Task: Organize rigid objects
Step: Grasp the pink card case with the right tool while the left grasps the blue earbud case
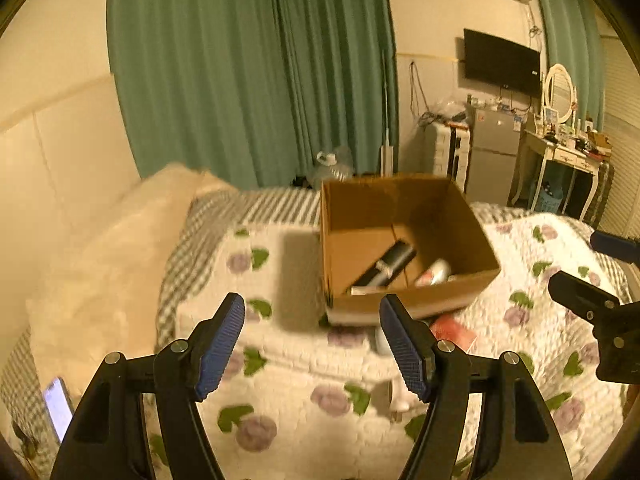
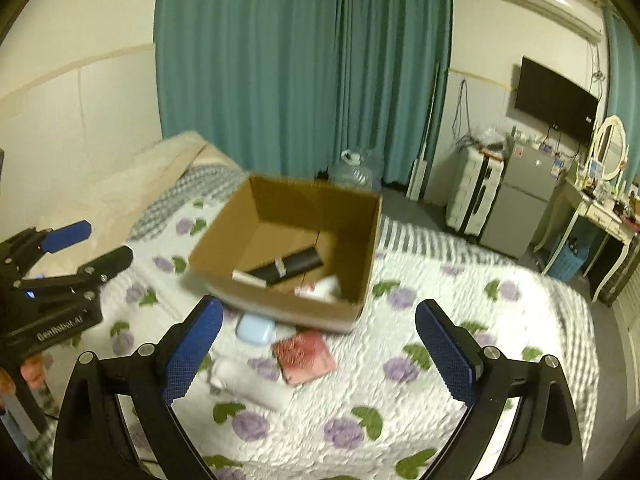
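An open cardboard box [image 2: 362, 252] [image 1: 408, 300] stands on the flowered bed quilt [image 2: 440, 312]. Inside lie a black cylinder [image 2: 292, 266] [image 1: 390, 262] and a white and red tube [image 2: 324, 286] [image 1: 434, 272]. In front of the box on the quilt lie a pale blue case [image 2: 255, 329], a red booklet [image 2: 305, 356] [image 1: 454, 332] and a white object [image 2: 250, 384]. My right gripper [image 2: 319, 340] is open and empty above these. My left gripper [image 1: 312, 344] is open and empty, left of the box's near corner; it also shows in the right wrist view [image 2: 86, 246].
A cream pillow [image 1: 100, 280] and a lit phone [image 1: 58, 404] lie at the bed's left. Green curtains [image 2: 304, 64] hang behind. A water jug [image 2: 356, 170], white suitcase [image 2: 474, 196], grey fridge [image 2: 520, 200] and dressing table [image 2: 600, 216] stand on the right.
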{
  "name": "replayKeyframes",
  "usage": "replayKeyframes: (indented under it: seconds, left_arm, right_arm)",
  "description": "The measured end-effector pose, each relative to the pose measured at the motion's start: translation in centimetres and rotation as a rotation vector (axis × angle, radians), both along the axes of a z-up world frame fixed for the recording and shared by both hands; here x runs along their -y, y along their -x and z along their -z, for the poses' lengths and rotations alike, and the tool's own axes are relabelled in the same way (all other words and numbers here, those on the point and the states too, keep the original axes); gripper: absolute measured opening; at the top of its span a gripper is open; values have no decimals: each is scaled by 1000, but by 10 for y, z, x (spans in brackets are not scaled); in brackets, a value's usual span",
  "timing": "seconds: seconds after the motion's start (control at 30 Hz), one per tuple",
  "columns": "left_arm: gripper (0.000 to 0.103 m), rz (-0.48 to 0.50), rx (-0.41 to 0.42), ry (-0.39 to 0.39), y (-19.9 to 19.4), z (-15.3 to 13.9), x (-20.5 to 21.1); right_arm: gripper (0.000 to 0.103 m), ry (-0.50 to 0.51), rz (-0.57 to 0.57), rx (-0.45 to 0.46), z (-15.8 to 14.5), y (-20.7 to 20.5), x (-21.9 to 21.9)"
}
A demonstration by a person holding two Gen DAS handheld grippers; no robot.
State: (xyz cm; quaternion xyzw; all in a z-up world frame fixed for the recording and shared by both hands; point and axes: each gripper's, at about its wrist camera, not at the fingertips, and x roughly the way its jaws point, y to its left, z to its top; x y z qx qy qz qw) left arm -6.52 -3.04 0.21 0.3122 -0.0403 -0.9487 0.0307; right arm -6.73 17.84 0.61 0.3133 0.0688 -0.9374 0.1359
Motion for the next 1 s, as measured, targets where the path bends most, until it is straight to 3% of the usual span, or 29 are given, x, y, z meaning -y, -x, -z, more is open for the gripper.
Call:
replayKeyframes:
  seconds: [0.43,0.77,0.9,0.97,1.0]
  left_arm:
    - [73,-23,161,-6,32,89,-2]
    - [73,-4,213,0,60,120,0]
    - [73,1,227,0,67,127,1]
    - [73,5,234,-9,71,130,1]
    - [73,9,236,-13,73,130,0]
  right_arm:
    - [98,-37,-23,252,109,70,16]
    - [98,-90,-63,449,172,118,41]
    - [97,-112,-60,469,184,120,43]
    - [89,-106,-55,454,180,117,41]
    - [79,-99,-54,445,178,115,40]
